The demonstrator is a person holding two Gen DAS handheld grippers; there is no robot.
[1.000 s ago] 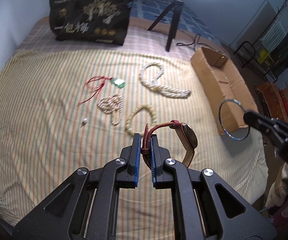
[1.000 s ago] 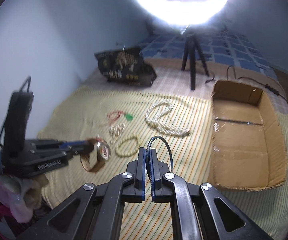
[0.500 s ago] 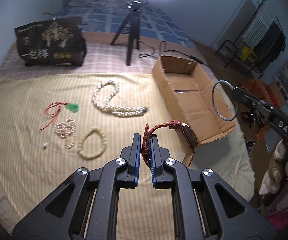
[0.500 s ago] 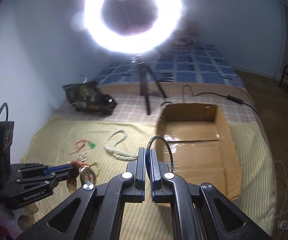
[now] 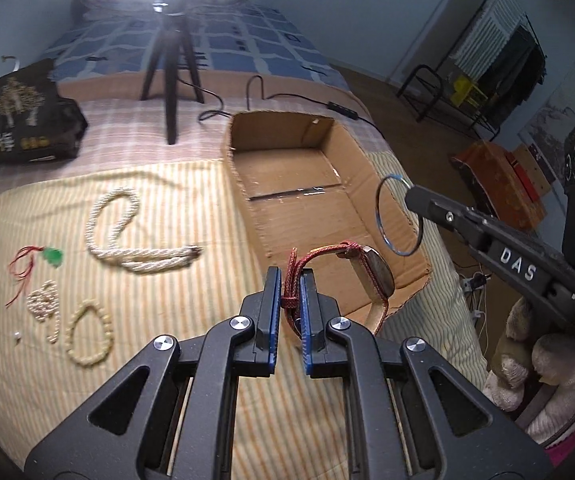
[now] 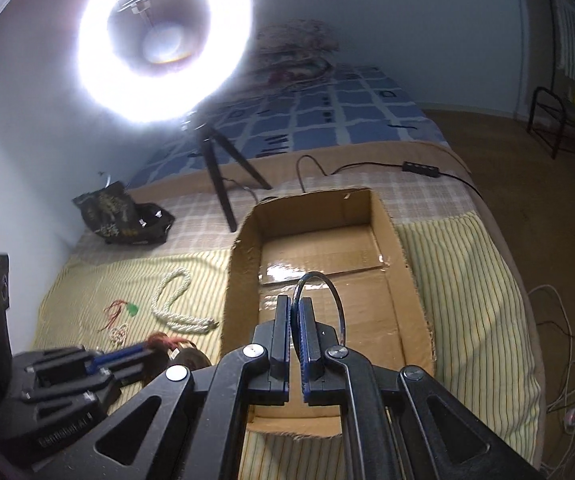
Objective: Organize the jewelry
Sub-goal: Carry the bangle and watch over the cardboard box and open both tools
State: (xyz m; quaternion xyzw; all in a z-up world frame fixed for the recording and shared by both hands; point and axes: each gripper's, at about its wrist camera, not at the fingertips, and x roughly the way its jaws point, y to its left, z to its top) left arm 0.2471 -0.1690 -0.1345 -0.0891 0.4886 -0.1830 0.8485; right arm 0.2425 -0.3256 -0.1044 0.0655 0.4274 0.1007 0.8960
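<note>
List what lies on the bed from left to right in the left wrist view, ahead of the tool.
Red cord with green pendant → pearl strand → bead bracelet → rope necklace → watch in the left tool → cardboard box → bangle in the right tool.

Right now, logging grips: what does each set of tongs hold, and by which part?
Left tongs: watch, by its red strap. Right tongs: thin bangle, by its rim.

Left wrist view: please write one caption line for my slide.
Left gripper holds a red-strapped watch near the cardboard box; right gripper carries a thin bangle.
</note>
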